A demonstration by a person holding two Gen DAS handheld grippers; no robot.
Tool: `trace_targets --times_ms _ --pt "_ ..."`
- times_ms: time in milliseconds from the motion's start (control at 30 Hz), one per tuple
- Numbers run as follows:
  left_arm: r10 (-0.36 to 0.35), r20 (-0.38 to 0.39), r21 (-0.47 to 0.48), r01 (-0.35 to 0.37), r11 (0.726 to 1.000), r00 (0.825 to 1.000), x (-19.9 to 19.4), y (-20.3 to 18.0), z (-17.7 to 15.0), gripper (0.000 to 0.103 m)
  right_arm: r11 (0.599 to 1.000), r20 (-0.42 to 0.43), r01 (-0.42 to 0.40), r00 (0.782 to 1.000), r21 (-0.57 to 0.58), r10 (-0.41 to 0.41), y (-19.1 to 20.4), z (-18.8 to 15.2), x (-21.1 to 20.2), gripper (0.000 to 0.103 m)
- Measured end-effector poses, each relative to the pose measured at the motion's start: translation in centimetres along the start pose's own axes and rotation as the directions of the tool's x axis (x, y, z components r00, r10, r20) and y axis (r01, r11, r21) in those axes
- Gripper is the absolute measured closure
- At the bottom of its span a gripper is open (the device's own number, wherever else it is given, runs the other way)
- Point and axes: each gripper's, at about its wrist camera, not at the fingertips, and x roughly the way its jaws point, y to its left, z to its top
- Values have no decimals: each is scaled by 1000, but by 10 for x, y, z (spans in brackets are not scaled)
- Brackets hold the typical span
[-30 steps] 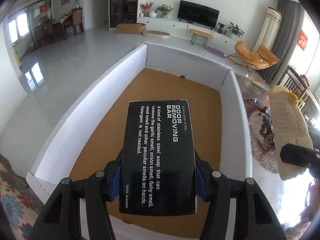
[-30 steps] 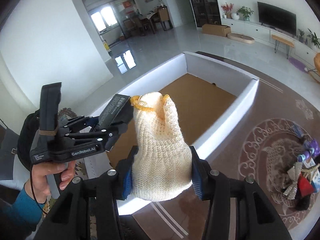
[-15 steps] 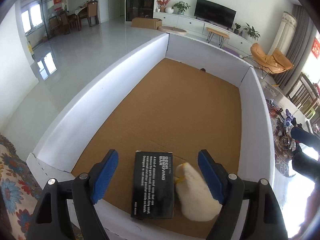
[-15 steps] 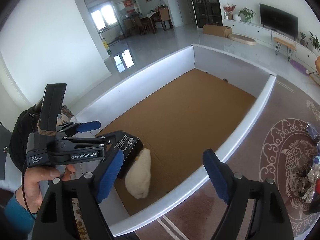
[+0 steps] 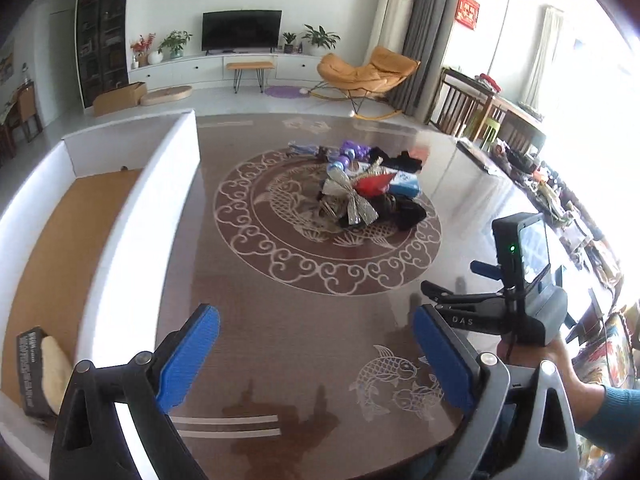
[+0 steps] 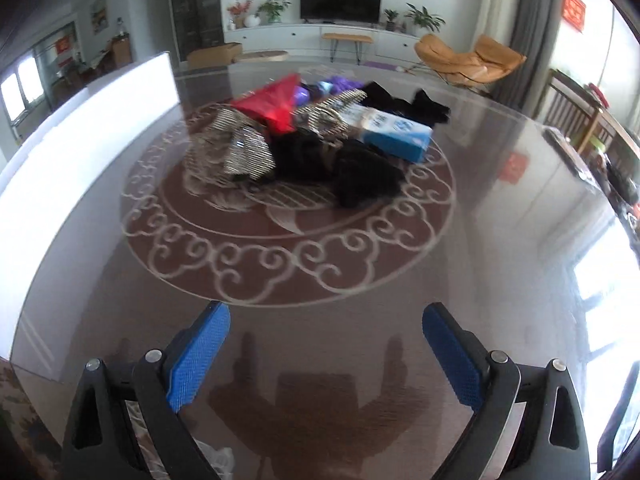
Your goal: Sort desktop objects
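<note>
My left gripper hangs over the brown patterned table, its jaws opening wide with nothing between them. The black carton and the cream knitted glove lie in the near corner of the white-walled box, left of that gripper. A pile of mixed objects sits mid-table: silver bow, red packet, blue tissue pack, black cloth. My right gripper faces the same pile, jaws opening and empty. The right gripper also shows at the right of the left wrist view.
The box wall runs along the table's left side. A hand in a teal sleeve holds the right gripper's handle. The table's front edge is close below the left gripper. Chairs and clutter stand beyond the table's right rim.
Both grippers let go of their loads, so the black carton and the glove now lie in the box. Both opened wide and swung right, from over the box to the table facing the pile.
</note>
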Motion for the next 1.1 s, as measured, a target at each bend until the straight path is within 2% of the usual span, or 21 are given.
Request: trace_targets --times_ms 33,100,200,300,433,533,767,1100 --pt "11 -23 -1 -11 1000 1000 19 -9 -2 4 999 -21 27 999 25 -27 -15 -3 7 6" --pt "29 -59 -7 -29 1000 998 58 -18 0 4 997 -7 26 1000 70 -26 -39 -6 14 4" --pt "88 -95 2 -88 996 992 98 -29 -2 4 993 8 43 999 109 -44 -57 3 19 0" --pt "140 -87 12 -139 990 986 124 -32 10 4 990 12 45 999 130 -47 -65 12 29 0" --pt "162 -85 -17 -164 986 983 153 -34 29 4 990 11 45 999 130 -47 -64 17 35 0" --pt "190 -73 -12 -192 981 979 161 -37 31 4 990 11 45 999 130 -47 -65 17 36 0" --pt "173 -70 12 -173 985 982 162 -39 29 0 990 11 44 999 130 -46 -65 17 36 0" --pt "175 -71 11 -174 985 982 165 -41 31 0 990 11 45 999 130 -46 -65 17 36 0"
